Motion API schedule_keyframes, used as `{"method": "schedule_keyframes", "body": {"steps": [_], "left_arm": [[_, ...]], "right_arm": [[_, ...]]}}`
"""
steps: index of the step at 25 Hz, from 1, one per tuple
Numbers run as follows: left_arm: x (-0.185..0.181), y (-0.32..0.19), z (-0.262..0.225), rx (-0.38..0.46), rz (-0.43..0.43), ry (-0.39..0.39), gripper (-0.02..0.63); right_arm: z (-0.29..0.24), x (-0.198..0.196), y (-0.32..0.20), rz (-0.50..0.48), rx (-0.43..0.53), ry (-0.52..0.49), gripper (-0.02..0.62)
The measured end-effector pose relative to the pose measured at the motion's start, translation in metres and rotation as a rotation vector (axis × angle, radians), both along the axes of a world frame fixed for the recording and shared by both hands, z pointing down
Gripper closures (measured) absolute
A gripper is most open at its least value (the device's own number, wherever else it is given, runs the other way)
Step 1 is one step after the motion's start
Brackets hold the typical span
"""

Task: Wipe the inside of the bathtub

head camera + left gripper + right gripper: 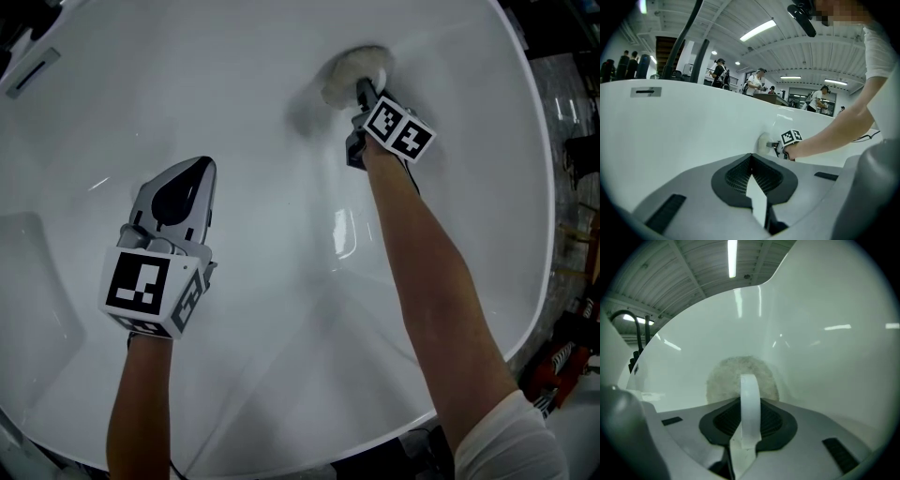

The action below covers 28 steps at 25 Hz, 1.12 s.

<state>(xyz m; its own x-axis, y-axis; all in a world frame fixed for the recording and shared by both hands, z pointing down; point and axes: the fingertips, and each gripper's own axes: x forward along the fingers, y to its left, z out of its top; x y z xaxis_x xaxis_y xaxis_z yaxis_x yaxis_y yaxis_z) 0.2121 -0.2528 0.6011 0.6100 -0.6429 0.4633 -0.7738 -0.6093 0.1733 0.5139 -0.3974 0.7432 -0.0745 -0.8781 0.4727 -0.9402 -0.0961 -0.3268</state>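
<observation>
The white bathtub point(272, 309) fills the head view. A round, fluffy white wiping pad point(352, 73) lies flat against the tub's far inner wall. My right gripper point(364, 94) is shut on the white strap point(750, 404) on the pad's back, and the pad point(740, 378) spreads out behind the jaws. From the left gripper view the pad point(764, 143) and the right gripper point(779, 145) show against the wall. My left gripper point(199, 169) hovers over the tub's left side, shut with nothing in it, its jaws point(751, 157) meeting.
An overflow slot point(33, 70) sits in the tub's far left wall. The tub's rim point(542, 206) curves down the right side, with floor clutter and a red item point(555, 367) beyond it. Several people point(754, 84) stand in the hall behind the tub.
</observation>
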Motion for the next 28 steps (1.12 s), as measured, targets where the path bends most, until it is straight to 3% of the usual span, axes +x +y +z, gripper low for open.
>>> {"method": "schedule_keyframes", "body": {"steps": [5,10,14,17,28], "left_arm": [[-0.014,0.006,0.008,-0.015,-0.023,0.004,0.597],[-0.041,0.008,0.011,-0.023,-0.048,0.004,0.597],[-0.062,0.006,0.003,-0.017,-0.061,0.009,0.597],[-0.074,0.008,-0.008,-0.007,-0.062,0.015,0.597],[-0.139,0.009,-0.022,-0.017,-0.090,-0.009,0.597]], "right_arm": [[0.020,-0.015,0.009,0.076,-0.015,-0.165,0.514],[0.027,-0.044,0.012,0.141,0.000,-0.407,0.515],[0.024,-0.073,0.012,0.162,-0.001,-0.512,0.515],[0.018,-0.094,0.014,0.150,-0.008,-0.534,0.514],[-0.002,-0.167,0.017,0.077,-0.018,-0.438,0.511]]}}
